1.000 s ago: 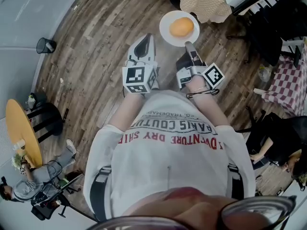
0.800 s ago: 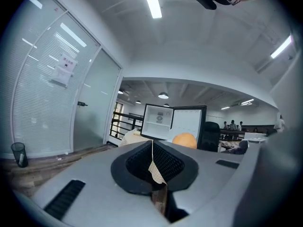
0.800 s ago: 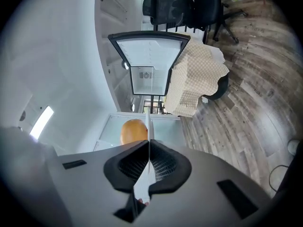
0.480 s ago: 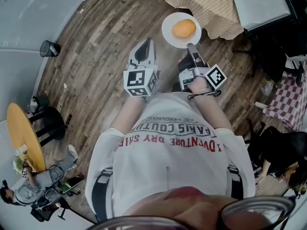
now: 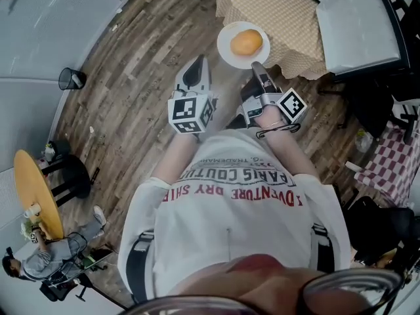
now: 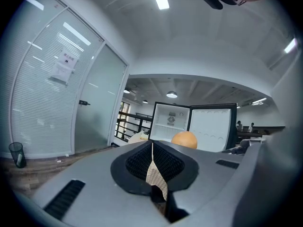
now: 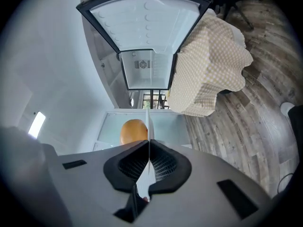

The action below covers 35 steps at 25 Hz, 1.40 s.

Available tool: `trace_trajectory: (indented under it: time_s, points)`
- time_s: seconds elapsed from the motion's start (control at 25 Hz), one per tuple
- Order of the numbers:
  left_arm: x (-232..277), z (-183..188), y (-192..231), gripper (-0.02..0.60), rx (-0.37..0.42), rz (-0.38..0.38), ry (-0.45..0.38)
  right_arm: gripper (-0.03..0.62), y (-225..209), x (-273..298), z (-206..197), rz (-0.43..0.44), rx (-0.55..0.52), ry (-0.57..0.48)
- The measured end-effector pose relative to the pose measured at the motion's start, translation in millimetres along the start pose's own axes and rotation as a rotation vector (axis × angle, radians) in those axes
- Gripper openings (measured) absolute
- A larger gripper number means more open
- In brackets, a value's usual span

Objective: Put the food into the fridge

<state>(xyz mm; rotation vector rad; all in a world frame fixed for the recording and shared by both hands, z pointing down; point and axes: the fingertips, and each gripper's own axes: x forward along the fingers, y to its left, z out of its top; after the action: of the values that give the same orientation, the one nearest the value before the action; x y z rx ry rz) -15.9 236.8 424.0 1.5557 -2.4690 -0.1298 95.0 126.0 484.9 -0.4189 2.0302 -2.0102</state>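
Note:
A round orange food point(image 5: 247, 42) lies on a white plate point(image 5: 228, 52) held out in front of me above the wooden floor. My right gripper point(image 5: 257, 67) is shut on the plate's near rim; in the right gripper view the rim point(image 7: 147, 119) runs edge-on between the pads, with the orange food point(image 7: 132, 131) beside it. My left gripper point(image 5: 196, 64) hangs left of the plate, shut and holding nothing. The open fridge point(image 6: 170, 121) stands ahead with its door point(image 6: 212, 126) swung wide. Its white inside point(image 7: 146, 69) also shows in the right gripper view.
A table under a beige checked cloth point(image 5: 279, 8) stands just beyond the plate, beside the fridge door point(image 5: 357, 21). A black bin point(image 5: 69, 79) stands by the glass wall at left. A yellow round table point(image 5: 36, 192) and a seated person point(image 5: 33, 261) are behind to the left.
The cloth-covered table and the fridge door have come nearer and further into view. Both grippers and the plate keep their pose in front of my body.

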Motion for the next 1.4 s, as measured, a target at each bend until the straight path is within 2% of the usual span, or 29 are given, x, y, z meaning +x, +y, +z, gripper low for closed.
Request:
trace_trajectory:
  time_s: [0.36, 0.8, 0.96, 1.12, 1.4]
  points:
    - [141.7, 27.3, -42.9, 0.029, 0.031, -0.021, -0.024, 0.029, 11.1, 85.1, 107.8, 0.028, -0.003, 0.031]
    - [261.7, 29.0, -58.5, 0.029, 0.041, -0.101, -0.003, 0.029, -5.1, 143.7, 191.2, 0.011, 0.028, -0.061]
    - [313.8, 31.8, -59.7, 0.029, 0.046, -0.168, 0.004, 0.029, -9.0, 172.3, 218.2, 0.011, 0.03, -0.125]
    - [372.4, 37.6, -63.3, 0.029, 0.047, -0.287, 0.036, 0.029, -9.1, 199.0, 249.2, -0.003, 0.035, -0.252]
    - [475.6, 61.3, -44.7, 0.029, 0.057, -0.422, 0.076, 0.029, 0.5, 274.3, 294.8, -0.003, 0.046, -0.409]
